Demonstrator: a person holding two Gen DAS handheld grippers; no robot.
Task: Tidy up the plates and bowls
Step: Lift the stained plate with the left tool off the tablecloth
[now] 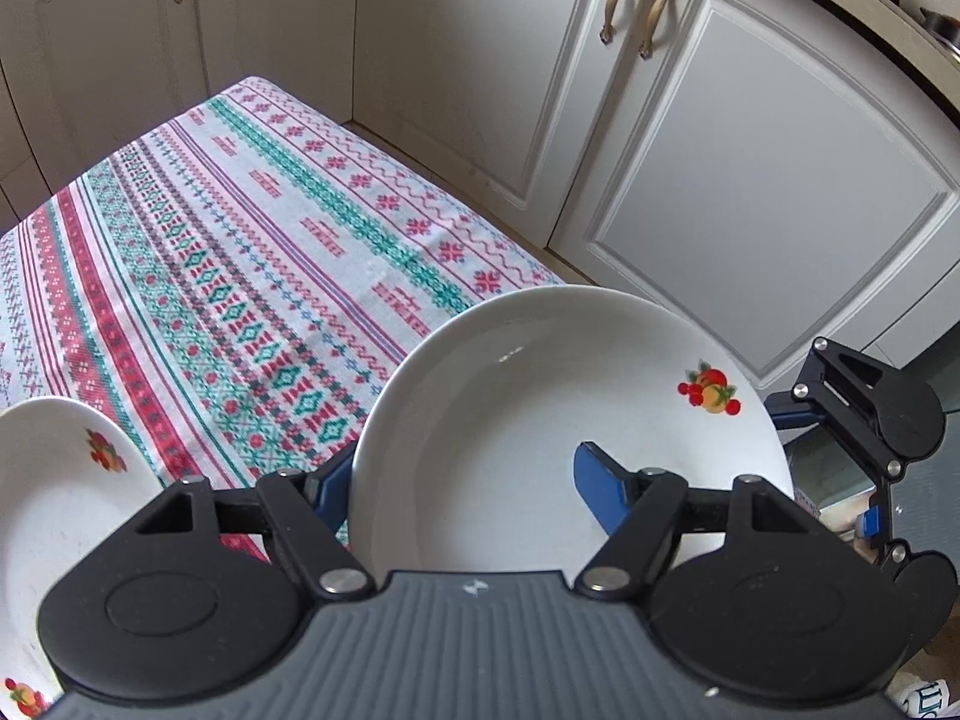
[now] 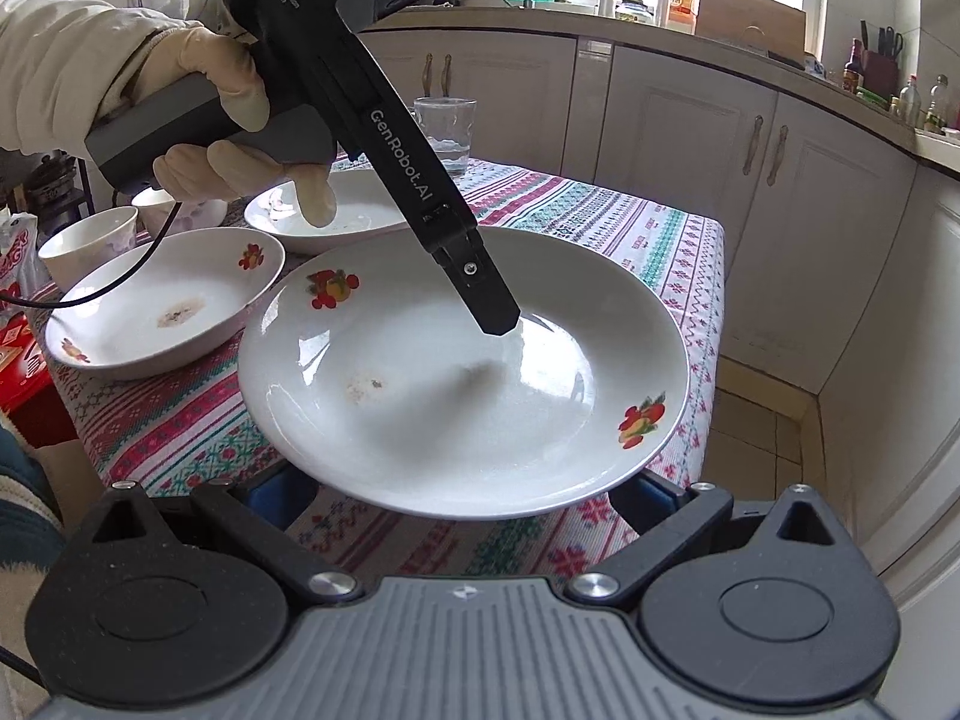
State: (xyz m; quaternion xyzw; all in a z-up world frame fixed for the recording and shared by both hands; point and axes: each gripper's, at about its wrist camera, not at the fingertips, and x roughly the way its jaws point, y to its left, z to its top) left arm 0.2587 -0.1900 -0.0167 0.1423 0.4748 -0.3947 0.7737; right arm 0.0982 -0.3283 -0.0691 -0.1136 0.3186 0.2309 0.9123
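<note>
Now your left gripper (image 1: 474, 489) is pinching the plate (image 2: 462, 372), one blue finger (image 1: 600, 492) lying inside the rim and the other under it. Your right gripper (image 2: 462, 495) is standing wide around the near edge; whether its pads are pressing, you cannot tell. You are holding the plate above the tablecloth (image 2: 648, 228), near the right corner. Left of it, a second plate (image 2: 162, 312) is resting, with bowls (image 2: 90, 240) beyond.
</note>
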